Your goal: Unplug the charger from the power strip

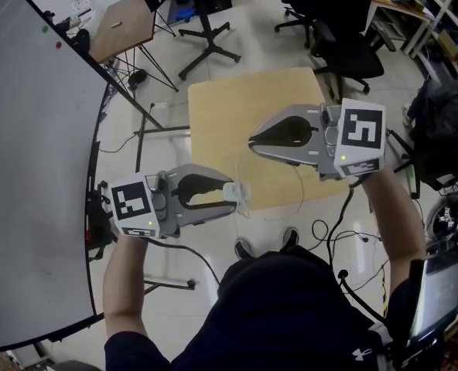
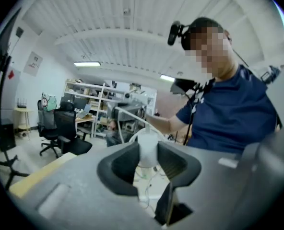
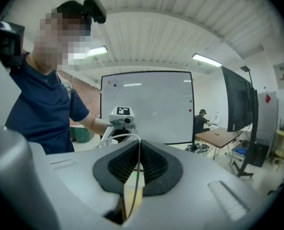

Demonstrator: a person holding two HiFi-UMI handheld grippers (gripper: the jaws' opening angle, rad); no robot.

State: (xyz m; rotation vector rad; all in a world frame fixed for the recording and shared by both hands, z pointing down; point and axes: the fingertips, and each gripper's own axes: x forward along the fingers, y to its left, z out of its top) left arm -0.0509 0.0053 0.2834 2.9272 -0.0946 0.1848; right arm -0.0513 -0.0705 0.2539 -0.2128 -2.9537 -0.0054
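Note:
My left gripper (image 1: 230, 199) is held in the air over the floor, just off the near left corner of the small wooden table (image 1: 237, 107). Its jaws are shut on a white charger (image 1: 237, 192), which sits upright between the pads (image 2: 148, 150). A thin white cable (image 1: 299, 185) loops from the charger up to my right gripper (image 1: 252, 141). That gripper hovers over the table's near right part, pointing left. Its jaws (image 3: 138, 150) are shut on the white cable (image 3: 140, 169), which runs between the ribbed pads. No power strip shows on the table.
A large whiteboard (image 1: 28, 168) stands along the left. Beyond the table are a black office chair (image 1: 345, 45), a black stand base (image 1: 207, 51) and a second wooden table (image 1: 124, 22). Dark cables (image 1: 345, 242) lie on the floor at right, near a screen (image 1: 442, 284).

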